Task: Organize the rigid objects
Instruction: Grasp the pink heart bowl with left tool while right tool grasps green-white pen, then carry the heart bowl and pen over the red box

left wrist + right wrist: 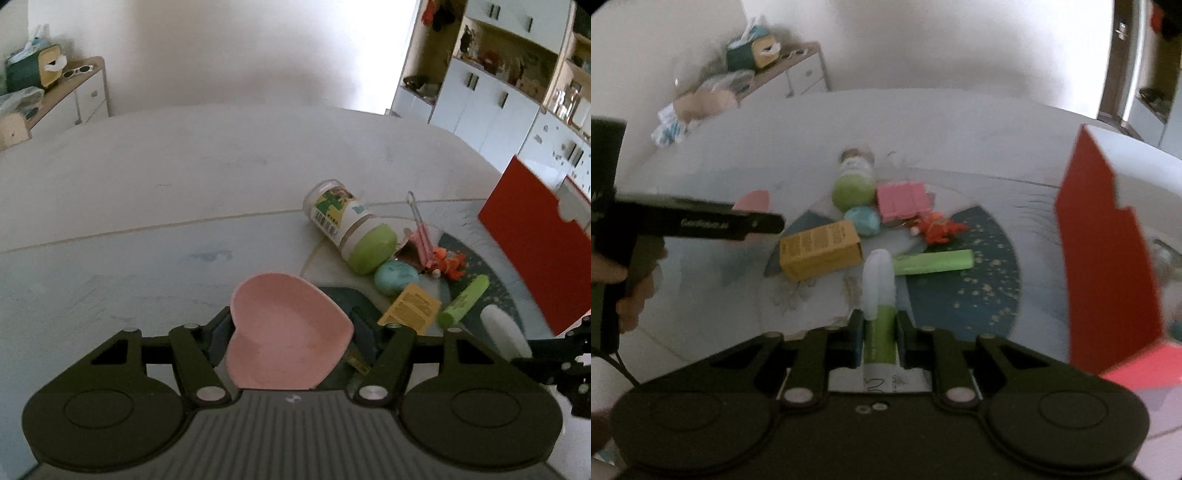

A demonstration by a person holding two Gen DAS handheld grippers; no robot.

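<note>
The tabletop (147,184) was pale and rounded, covered with a light cloth printed with a dark teal fan-shaped patch speckled in gold. Behind it rose a plain white wall, with a low wooden-topped cabinet (83,86) at the far left carrying a green tissue box and a pair of sunglasses, and tall white cupboards with open shelves (498,85) at the far right. One red box (535,240) with open sides stood upright at the right edge of the tabletop. The loose things lay clustered on and beside the teal patch: one clear jar with a green lid (349,230) on its side, one teal round piece (396,277) just beside that lid, one yellow carton (410,306), one pink packet (903,201), one small orange toy (448,262), and one green tube (463,301) lying flat. The left tool (291,332) stood about half open and was clamped on one pink heart-shaped dish (288,328), held by its edges, just left of the cluster. The right tool (879,334) was nearly closed and gripped one green stick with a white cap (879,306), cap pointing forward toward the pile, close to the flat green tube. In the right wrist view the left tool showed at the left edge with a hand (635,295) around its grip, that picture being somewhat blurred.
</note>
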